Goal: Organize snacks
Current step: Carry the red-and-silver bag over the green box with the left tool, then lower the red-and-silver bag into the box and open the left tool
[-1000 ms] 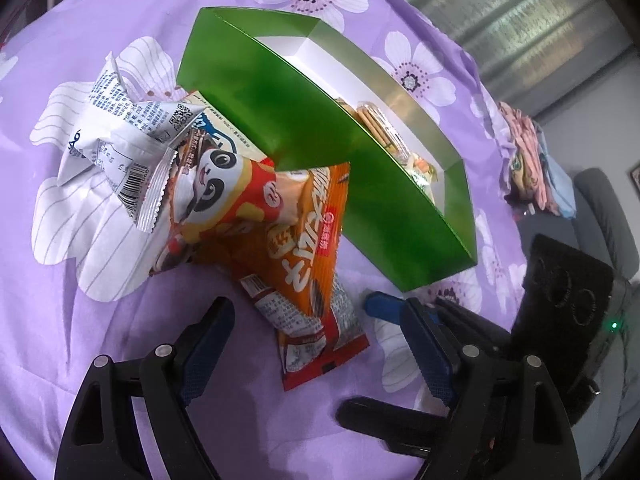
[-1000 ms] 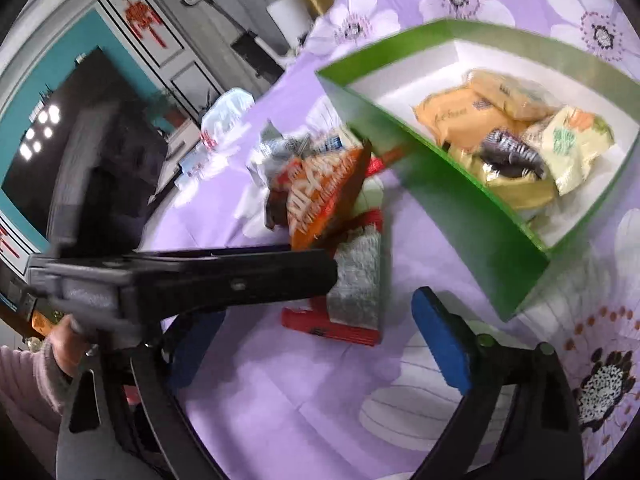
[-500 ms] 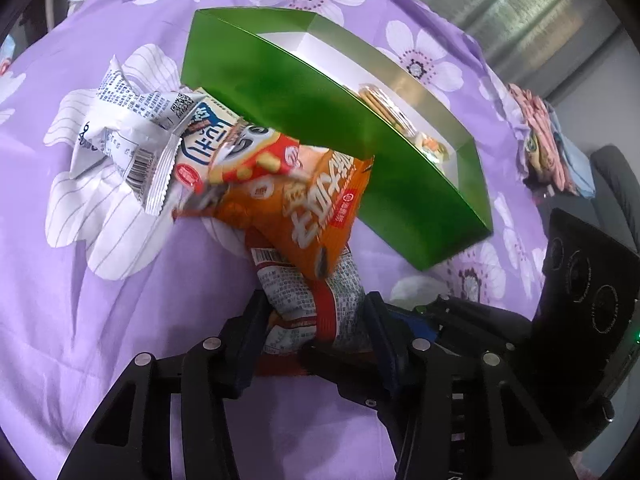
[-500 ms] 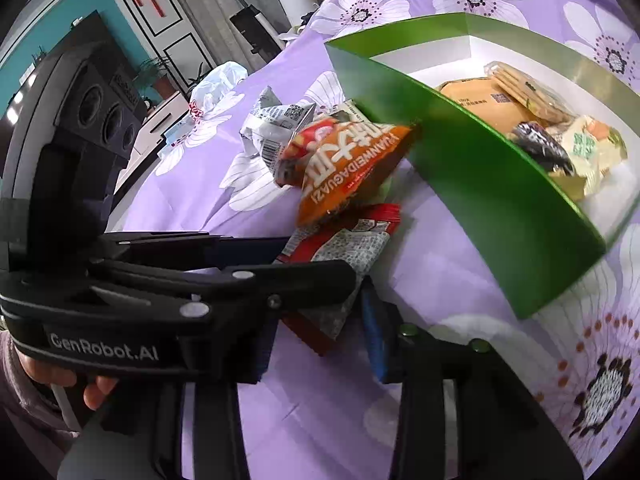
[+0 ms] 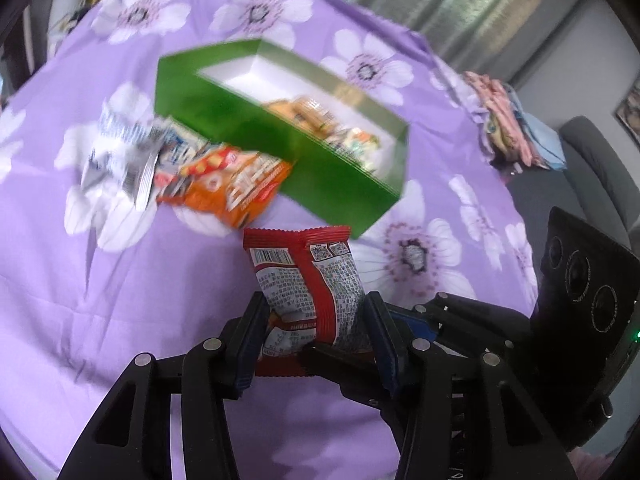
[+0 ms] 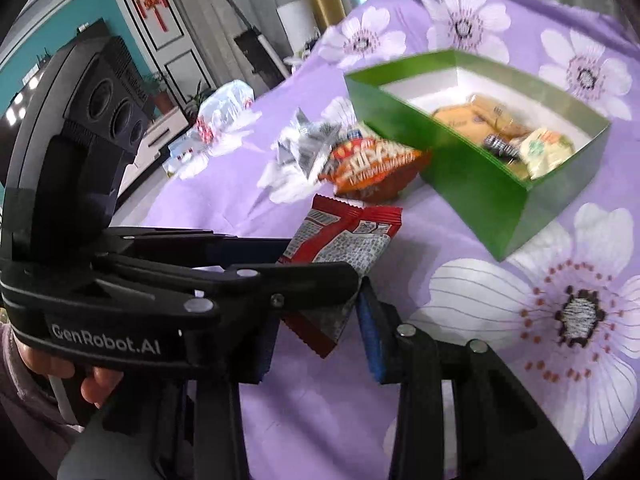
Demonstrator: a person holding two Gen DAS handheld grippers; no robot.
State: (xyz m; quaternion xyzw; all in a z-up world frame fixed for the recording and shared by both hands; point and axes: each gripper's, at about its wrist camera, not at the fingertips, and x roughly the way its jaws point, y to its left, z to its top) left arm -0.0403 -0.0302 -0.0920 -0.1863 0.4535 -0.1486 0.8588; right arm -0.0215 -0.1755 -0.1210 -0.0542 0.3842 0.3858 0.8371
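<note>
My left gripper (image 5: 316, 320) is shut on a red snack packet (image 5: 308, 276) and holds it lifted above the purple flowered cloth. The packet also shows in the right wrist view (image 6: 344, 240). My right gripper (image 6: 320, 332) sits beside and under the left one, its jaws partly apart around the packet's lower end; whether the pads touch it is unclear. A green box (image 5: 280, 144) with a white inside holds several snacks (image 6: 508, 140). An orange snack bag (image 5: 236, 188) and a silver-white wrapper (image 5: 120, 152) lie left of the box.
The cloth (image 5: 100, 300) covers the whole surface. A folded pink and blue bundle (image 5: 516, 120) lies at the far right edge. A white plastic bag (image 6: 224, 108) sits at the cloth's far edge in the right wrist view.
My left gripper closed on the red packet, pulled it from under the orange bag and lifted it. The right gripper narrowed and moved in close beside it.
</note>
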